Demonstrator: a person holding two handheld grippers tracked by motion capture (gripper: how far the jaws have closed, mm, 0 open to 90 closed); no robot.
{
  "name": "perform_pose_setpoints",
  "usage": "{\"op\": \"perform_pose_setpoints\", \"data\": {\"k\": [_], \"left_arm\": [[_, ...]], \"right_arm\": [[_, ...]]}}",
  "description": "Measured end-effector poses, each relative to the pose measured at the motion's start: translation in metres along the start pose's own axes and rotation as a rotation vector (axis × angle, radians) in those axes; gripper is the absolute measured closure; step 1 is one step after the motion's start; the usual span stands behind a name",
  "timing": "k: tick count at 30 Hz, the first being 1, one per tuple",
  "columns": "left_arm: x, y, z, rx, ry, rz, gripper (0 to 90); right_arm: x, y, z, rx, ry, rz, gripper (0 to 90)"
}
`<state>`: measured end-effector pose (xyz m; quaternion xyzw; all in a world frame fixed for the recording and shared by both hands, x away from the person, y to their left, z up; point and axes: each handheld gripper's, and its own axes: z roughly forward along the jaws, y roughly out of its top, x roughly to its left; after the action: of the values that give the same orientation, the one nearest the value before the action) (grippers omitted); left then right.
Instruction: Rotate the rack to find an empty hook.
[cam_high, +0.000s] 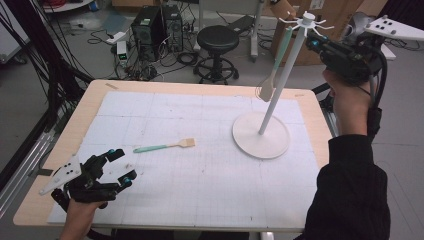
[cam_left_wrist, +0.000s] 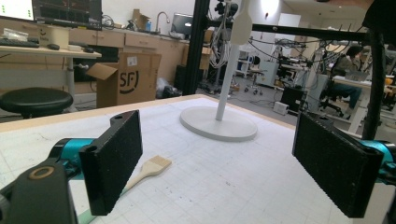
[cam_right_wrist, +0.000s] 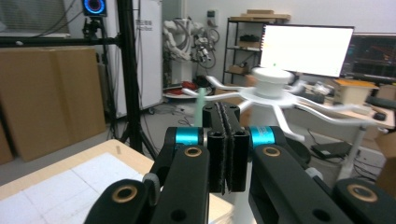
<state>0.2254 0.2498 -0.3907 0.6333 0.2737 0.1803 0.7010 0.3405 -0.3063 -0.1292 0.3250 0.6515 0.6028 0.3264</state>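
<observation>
A white hook stand (cam_high: 280, 85) rises from a round base (cam_high: 261, 135) at the right of the gridded mat. One spatula (cam_high: 275, 70), with a mint handle and a wooden head, hangs from a hook. A second spatula (cam_high: 165, 146) lies flat at mid-mat. My left gripper (cam_high: 123, 165) rests open at the near left corner, its jaws wide apart with nothing between them; the lying spatula (cam_left_wrist: 152, 168) is just beyond its left pad. My right gripper (cam_high: 312, 42) is raised beside the stand's hooked top (cam_right_wrist: 271, 81), its pads (cam_right_wrist: 226, 112) pressed together and bare. The mint handle (cam_right_wrist: 201, 105) hangs just beyond them.
A white mat (cam_high: 200, 175) covers the wooden table. Beyond the far edge stand a black stool (cam_high: 218, 40), computer towers (cam_high: 156, 27) and cardboard boxes (cam_left_wrist: 128, 81). The person's dark sleeve (cam_high: 350, 195) fills the near right corner.
</observation>
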Motion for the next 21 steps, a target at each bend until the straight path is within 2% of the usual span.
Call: {"op": "perform_pose_setpoints", "data": {"k": [5,9,16,21], "left_arm": [[0.0,0.0,-0.001,0.0,0.0,-0.002,16.5],[0.001,0.0,-0.001,-0.002,0.0,-0.005,16.5],[0.0,-0.001,0.0,-0.004,-0.003,-0.004,16.5],[0.0,-0.002,0.003,0.002,-0.005,-0.005,16.5]], "right_arm": [[0.01,0.002,0.008,-0.002,0.026,-0.003,89.3],[0.013,0.004,0.001,-0.019,0.038,-0.017,89.3],[-0.004,0.003,-0.029,-0.033,-0.022,-0.006,89.3],[-0.019,-0.004,-0.039,-0.003,-0.072,0.012,89.3]]}}
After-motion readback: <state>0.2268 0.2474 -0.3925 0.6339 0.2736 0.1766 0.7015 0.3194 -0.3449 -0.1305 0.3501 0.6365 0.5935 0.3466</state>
